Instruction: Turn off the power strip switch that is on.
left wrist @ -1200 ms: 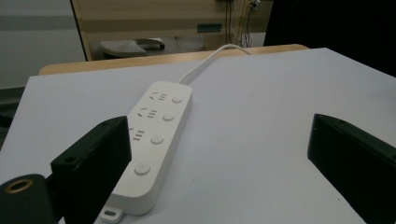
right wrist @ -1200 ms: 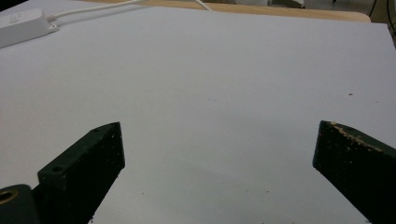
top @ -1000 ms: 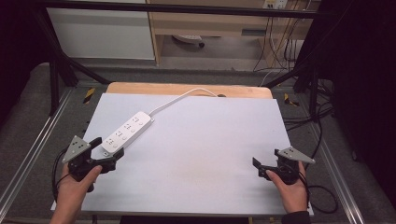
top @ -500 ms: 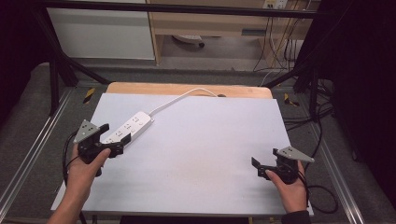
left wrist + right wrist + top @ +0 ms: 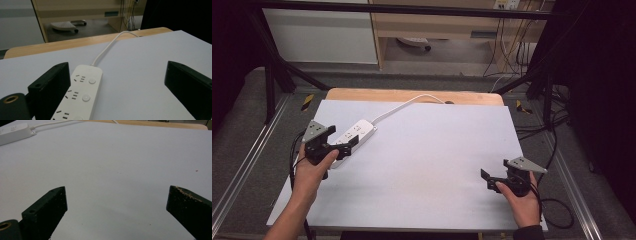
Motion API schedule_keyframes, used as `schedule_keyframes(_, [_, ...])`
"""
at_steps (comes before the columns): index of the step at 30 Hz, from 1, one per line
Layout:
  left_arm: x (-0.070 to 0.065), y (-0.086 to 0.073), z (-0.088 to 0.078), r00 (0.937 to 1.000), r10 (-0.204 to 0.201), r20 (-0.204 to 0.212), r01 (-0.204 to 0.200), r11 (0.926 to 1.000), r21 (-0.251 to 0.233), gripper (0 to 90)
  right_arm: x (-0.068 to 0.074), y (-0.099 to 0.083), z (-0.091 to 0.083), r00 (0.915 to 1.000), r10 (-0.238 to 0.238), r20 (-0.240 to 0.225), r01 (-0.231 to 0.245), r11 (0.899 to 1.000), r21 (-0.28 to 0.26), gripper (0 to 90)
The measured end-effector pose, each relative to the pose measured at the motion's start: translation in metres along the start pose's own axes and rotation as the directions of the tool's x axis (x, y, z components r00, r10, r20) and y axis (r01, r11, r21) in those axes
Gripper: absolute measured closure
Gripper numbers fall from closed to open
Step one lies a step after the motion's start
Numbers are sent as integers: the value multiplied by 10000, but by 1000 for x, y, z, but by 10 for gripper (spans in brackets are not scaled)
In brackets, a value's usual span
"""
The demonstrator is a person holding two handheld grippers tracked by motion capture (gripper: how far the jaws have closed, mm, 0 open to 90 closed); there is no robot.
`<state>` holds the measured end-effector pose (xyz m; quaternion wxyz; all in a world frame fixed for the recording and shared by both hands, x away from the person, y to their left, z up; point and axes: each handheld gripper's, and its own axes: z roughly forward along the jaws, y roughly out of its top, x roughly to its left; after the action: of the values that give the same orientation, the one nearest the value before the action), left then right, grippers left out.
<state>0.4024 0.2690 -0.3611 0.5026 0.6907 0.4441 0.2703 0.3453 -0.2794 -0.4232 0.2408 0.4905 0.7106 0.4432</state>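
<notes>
At the left of the high view, the left hand-held gripper [image 5: 343, 146] sits at the near end of a white power strip [image 5: 354, 136] on the left part of the table [image 5: 432, 165], whose top is a pale grey-white sheet. Its jaws are spread wide apart. In the left gripper view the strip lies inside that gap, just beside the left jaw, with a broad stretch of bare table between it and the right jaw; whether the left jaw touches the strip's side I cannot tell.

The power strip [image 5: 81, 96] is a long, slim white bar with rounded corners. Its top carries a row of socket groups, each with dark slots, and a small round white button sits next to each group. It lies flat and runs diagonally, its far end pointing toward the table's back edge. From that far end a white cable [image 5: 412, 102] curves away across the sheet toward the wooden back edge [image 5: 412, 95] of the table.

Well apart, at the right near corner, the right hand-held gripper [image 5: 489, 181] is held low over bare table, its jaws also wide open with nothing between them. In the right gripper view the power strip [image 5: 15, 132] shows far off at the upper left.
</notes>
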Motion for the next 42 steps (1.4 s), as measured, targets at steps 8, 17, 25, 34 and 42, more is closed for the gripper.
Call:
schedule_keyframes(8, [8,1,12,9998,-52,-176,54,9999,140,66,0,0,1,10000,-19,6,19,10000,24,39])
schedule_keyframes(17, [13,-1,27,9994,-84,-336,98,9990,435,69,0,0,1,10000,-38,-43,38,10000,61,38])
schedule_keyframes(25, [17,-2,34,9983,-202,-550,230,9984,512,92,0,0,1,10000,-12,-37,12,10000,18,38])
schedule_keyframes(34, [24,-4,40,9968,-168,-777,207,9986,494,180,0,0,1,10000,4,-56,-4,10000,45,38])
schedule_keyframes(42, [27,-8,47,9960,-70,-892,125,9980,615,346,0,0,1,9999,-47,-97,48,10000,65,34])
